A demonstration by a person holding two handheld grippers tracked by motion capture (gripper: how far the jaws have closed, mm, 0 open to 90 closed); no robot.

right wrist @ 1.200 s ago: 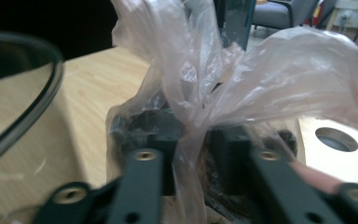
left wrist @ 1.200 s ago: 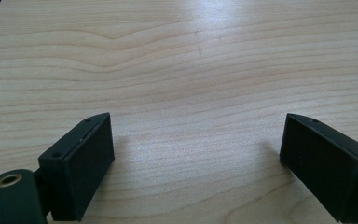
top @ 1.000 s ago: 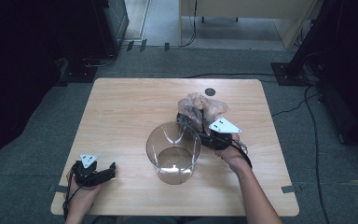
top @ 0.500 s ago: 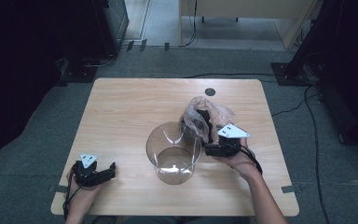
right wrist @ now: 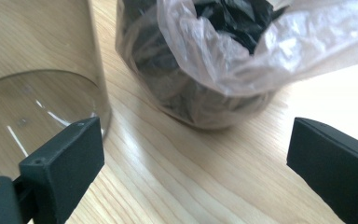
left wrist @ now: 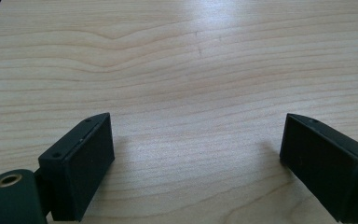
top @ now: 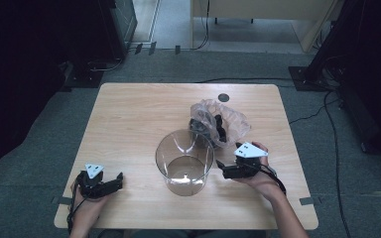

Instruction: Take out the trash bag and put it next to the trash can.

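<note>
Both jaws spread wide, gripping nothing; plastic bag [right wrist: 223,60] (dark pieces inside) dead ahead of right gripper [top: 226,169], glass jar [top: 184,161] beside; left gripper [top: 110,182] far off.

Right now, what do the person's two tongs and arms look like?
Both the left tongs and the right tongs are black, each topped by a grey three-cornered plate. Their jaws are flat rectangular black blocks with small screw holes. A black cable trails from each. The forearms are bare, without sleeves.
</note>
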